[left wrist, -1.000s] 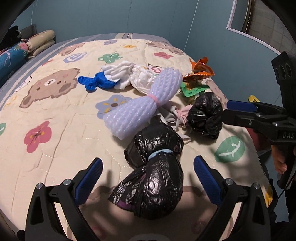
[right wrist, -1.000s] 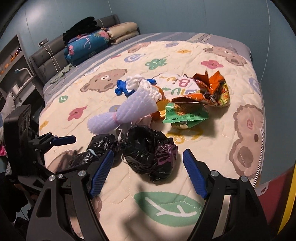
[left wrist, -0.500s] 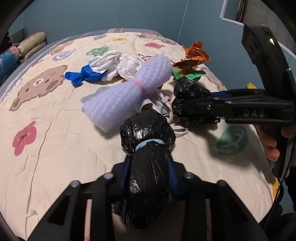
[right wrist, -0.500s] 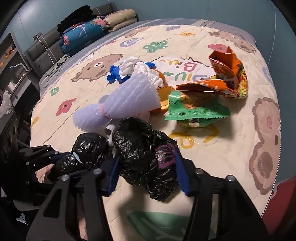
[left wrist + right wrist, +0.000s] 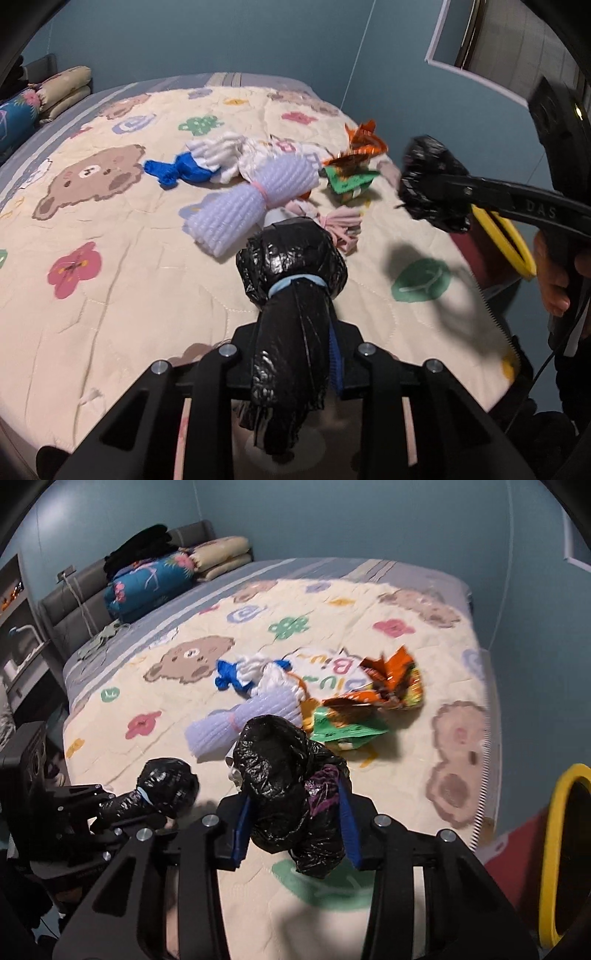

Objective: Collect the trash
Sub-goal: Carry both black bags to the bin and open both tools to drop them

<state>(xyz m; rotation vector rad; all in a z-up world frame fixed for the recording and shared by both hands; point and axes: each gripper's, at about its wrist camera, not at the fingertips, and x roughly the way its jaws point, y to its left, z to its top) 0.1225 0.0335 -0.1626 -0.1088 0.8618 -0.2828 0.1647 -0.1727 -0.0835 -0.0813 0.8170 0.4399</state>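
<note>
A black trash bag tied with a pale blue band is lifted off the quilt, and my left gripper is still closing on its lower half, blue pads pressing its sides. A second, crumpled black bag hangs between the blue pads of my right gripper, whose jaws are also closing on it. In the left wrist view that right gripper carries its crumpled bag above the bed's right edge. In the right wrist view the left gripper holds the banded bag at lower left.
On the quilt lie a white foam netting roll, a blue and white bundle, pink strips, an orange wrapper and a green wrapper. A yellow-rimmed bin stands beside the bed. Pillows sit at the head.
Both grippers went from open around the black bags to clamped on them. Both bags have since risen off the quilt, the right one toward the bed's edge.
</note>
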